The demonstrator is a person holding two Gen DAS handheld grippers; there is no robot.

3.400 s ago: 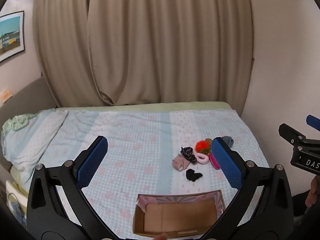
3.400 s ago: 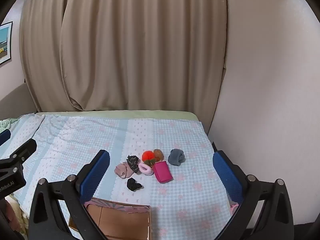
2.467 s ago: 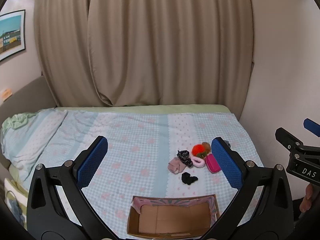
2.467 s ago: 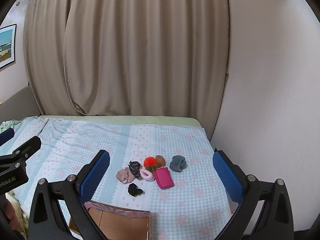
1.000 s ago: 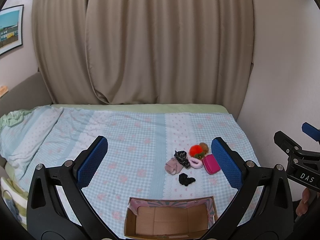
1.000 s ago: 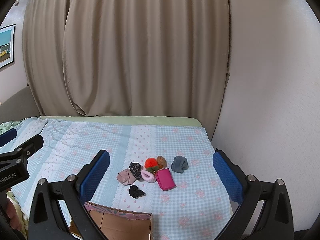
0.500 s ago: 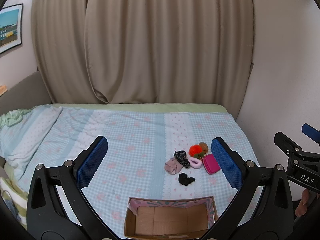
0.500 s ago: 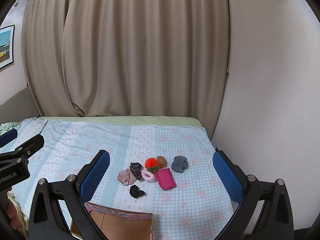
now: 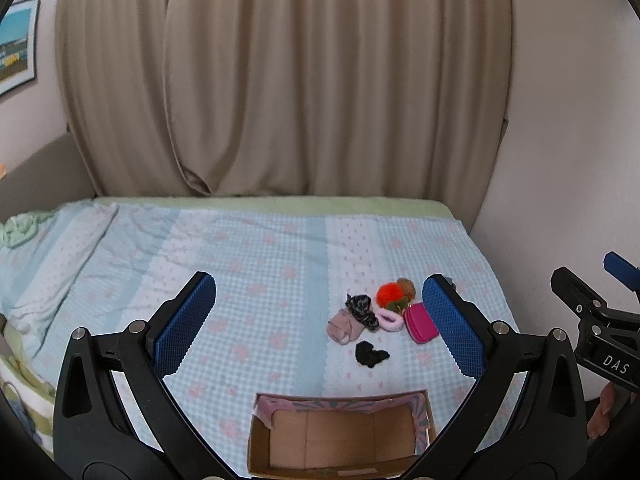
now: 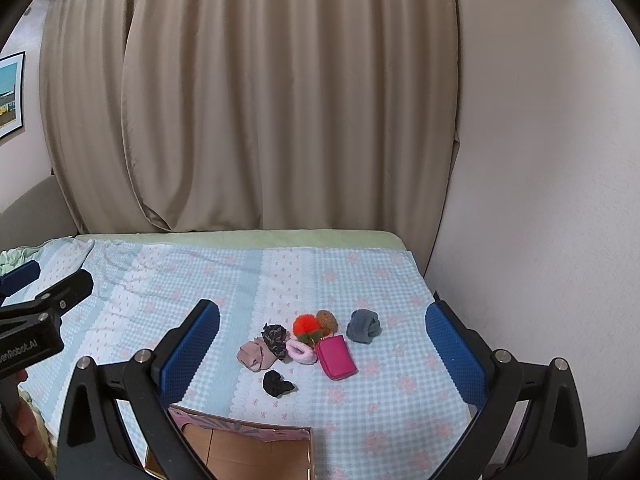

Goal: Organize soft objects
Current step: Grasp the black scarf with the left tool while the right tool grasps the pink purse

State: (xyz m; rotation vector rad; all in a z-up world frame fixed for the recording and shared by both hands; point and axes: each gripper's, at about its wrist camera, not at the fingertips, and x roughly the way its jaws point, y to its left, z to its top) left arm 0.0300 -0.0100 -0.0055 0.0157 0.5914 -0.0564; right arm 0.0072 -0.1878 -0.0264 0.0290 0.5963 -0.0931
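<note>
A cluster of soft items lies on the checked bedspread: a pink sock [image 9: 344,325] [image 10: 253,354], a dark patterned scrunchie [image 9: 362,307] [image 10: 274,337], a black scrunchie [image 9: 370,353] [image 10: 277,383], an orange pompom [image 9: 389,294] [image 10: 306,325], a brown pompom [image 10: 326,319], a pale pink scrunchie [image 9: 389,320] [image 10: 301,351], a magenta pouch [image 9: 419,323] [image 10: 336,357] and a grey sock [image 10: 363,326]. An open cardboard box [image 9: 340,436] [image 10: 248,454] stands in front of them with nothing in it. My left gripper [image 9: 320,324] and right gripper [image 10: 322,356] are both open, held well above the bed and short of the cluster.
Beige curtains [image 9: 288,80] hang behind the bed. A white wall [image 10: 540,200] borders the bed's right side. A crumpled blanket [image 9: 24,228] lies at the far left. A framed picture [image 9: 16,44] hangs on the left wall. Wide bare bedspread [image 9: 160,260] stretches left of the items.
Both views have drifted slightly; the cluster and box sit a little lower and left in the left wrist view than before. Nothing was grasped; both grippers stayed open.
</note>
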